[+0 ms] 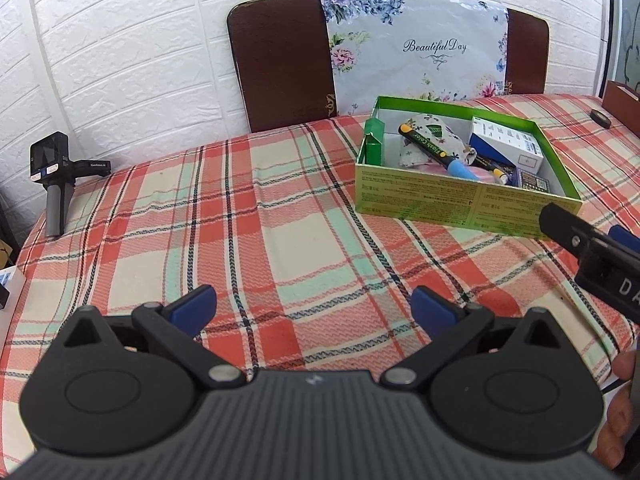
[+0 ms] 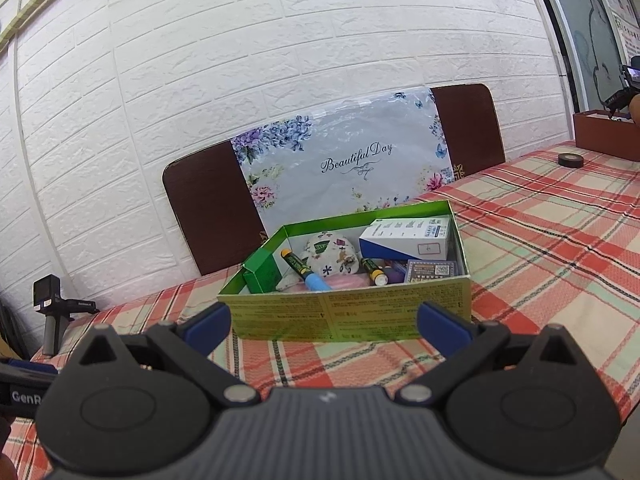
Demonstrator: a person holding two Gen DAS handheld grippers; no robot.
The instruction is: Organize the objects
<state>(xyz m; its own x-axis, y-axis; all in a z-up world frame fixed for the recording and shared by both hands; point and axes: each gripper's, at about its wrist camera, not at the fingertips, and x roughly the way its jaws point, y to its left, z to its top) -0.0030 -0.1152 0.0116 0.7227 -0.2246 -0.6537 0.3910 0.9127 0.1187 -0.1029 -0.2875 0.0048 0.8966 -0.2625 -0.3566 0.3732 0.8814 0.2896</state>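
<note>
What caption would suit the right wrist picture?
Open right gripper faces a green cardboard box filled with small items on a plaid tablecloth.

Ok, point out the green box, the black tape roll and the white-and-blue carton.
green box (image 2: 344, 316), right wrist view, on its near outer wall.
black tape roll (image 2: 571, 159), right wrist view, on its top face.
white-and-blue carton (image 2: 404, 240), right wrist view, on its side panel.

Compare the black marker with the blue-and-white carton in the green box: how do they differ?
The marker is a slim black stick with a light blue end, lying slanted at centre left; the carton is a wide blue-and-white block at the back right. Both lie inside the green box.
</note>
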